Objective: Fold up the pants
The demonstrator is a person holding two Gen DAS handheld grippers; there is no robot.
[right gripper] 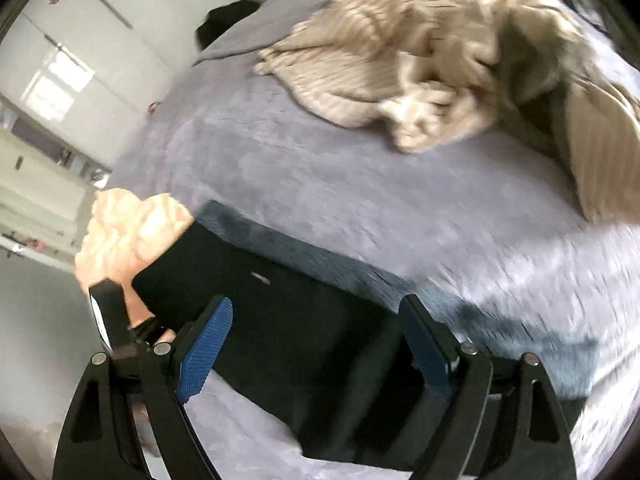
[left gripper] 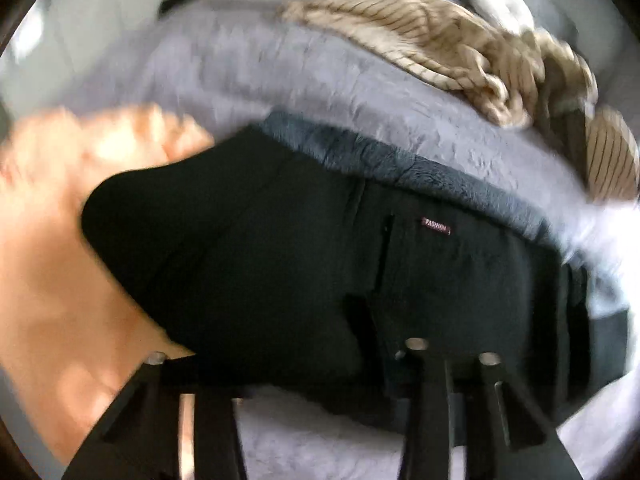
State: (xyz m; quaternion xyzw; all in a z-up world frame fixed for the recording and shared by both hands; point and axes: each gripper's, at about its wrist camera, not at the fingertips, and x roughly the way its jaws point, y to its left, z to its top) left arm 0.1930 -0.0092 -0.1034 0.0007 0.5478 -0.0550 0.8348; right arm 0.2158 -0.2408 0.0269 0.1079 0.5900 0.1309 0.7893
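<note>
Black pants with a small red "FASHION" label and fleecy dark lining at the far edge hang in front of the left wrist camera over a lilac bed cover. My left gripper's black finger frames reach up into the cloth; its tips are hidden in the fabric. In the right wrist view the pants lie between the blue pads of my right gripper, which is open wide. My left gripper shows at the pants' left end, by a bare hand.
A crumpled beige striped blanket lies on the far half of the bed, also in the left wrist view. White wardrobe doors stand beyond the bed's left side. A dark item lies at the bed's far corner.
</note>
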